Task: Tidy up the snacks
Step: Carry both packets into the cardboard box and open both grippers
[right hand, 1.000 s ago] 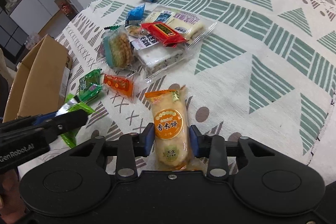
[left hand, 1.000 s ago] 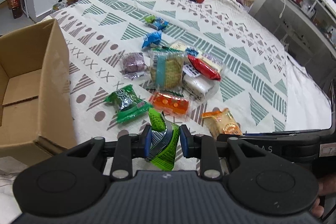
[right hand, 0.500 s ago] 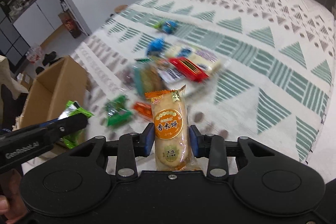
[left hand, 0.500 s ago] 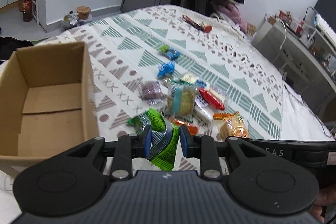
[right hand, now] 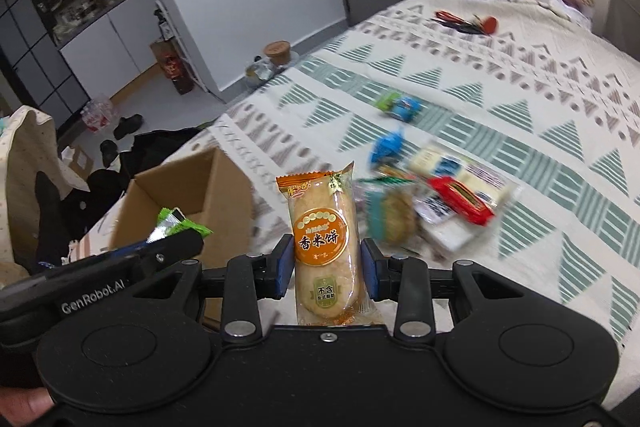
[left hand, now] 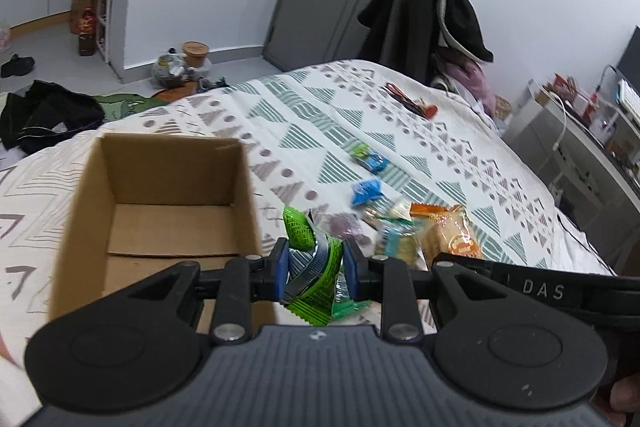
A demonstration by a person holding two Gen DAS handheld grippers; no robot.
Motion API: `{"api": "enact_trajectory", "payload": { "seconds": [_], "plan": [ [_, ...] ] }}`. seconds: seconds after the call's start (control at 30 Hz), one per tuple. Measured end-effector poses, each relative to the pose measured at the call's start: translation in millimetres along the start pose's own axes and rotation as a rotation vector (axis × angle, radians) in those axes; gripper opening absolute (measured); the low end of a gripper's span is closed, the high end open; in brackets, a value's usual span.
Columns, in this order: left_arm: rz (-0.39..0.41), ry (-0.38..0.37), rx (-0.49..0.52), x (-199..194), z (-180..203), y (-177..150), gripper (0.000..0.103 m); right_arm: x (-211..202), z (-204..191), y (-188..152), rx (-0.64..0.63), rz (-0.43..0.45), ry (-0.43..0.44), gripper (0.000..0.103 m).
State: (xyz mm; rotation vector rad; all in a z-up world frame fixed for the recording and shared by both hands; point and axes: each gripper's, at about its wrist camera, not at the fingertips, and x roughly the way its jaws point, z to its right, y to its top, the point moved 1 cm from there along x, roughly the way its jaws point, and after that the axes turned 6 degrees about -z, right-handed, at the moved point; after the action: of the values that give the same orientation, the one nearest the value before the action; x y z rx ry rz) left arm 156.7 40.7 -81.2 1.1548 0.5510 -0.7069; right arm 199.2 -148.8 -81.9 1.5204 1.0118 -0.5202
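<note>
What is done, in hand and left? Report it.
Done: nothing; the cardboard box looks empty. In hand: the left gripper holds a green packet, the right gripper a rice cracker. Left: the other snacks on the bedspread.

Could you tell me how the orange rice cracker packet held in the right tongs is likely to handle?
The rice cracker packet stands upright unsupported, so probably stiffish and light. Its glossy film may slip. The crackers inside likely crack if squeezed hard.

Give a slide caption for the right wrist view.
Right tongs grip an orange rice-cracker packet near the cardboard box.
</note>
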Motion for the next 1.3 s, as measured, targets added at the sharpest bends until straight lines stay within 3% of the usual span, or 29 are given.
{"api": "enact_trajectory", "payload": {
  "seconds": [0.67,1.1,1.23,1.3],
  "plan": [
    [0.016,0.089,-0.197,-19,-86,1,0.027,25,-92,16,-0.035,0.013,0.090,0.035],
    [0.016,0.118,-0.263,-24,-110,0,0.028,45,-121,15,-0.033,-0.011,0.121,0.035],
    [0.014,0.126,-0.296,-27,-115,1,0.030,48,-119,15,-0.010,-0.023,0.137,0.035],
    [0.011,0.138,-0.314,-29,-118,2,0.039,51,-119,16,0.000,-0.027,0.152,0.035]
  ]
}}
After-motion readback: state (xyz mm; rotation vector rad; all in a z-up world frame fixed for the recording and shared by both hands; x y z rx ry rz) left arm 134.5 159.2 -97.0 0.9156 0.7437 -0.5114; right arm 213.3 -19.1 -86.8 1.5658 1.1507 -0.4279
